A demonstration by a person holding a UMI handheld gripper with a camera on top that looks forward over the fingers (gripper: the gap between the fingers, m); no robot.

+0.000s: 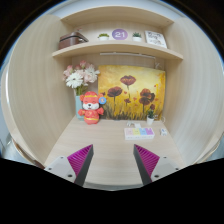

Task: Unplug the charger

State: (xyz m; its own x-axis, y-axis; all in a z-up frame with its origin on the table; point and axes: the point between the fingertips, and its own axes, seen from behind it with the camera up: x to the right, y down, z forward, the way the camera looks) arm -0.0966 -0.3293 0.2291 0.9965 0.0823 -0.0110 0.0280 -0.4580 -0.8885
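Observation:
My gripper [113, 163] is open and empty, its two magenta pads [80, 159] set wide apart above the front of a light wooden desk [112, 140]. No charger, plug or socket shows clearly in this view. The desk surface between and just ahead of the fingers is bare wood.
A red and white toy figure [91, 106] stands at the back left of the desk, beside a vase of flowers [78, 79]. A flower painting [131, 91] leans on the back wall. A small colourful item [139, 131] lies at the right. A shelf [112, 47] above holds a clock and small objects.

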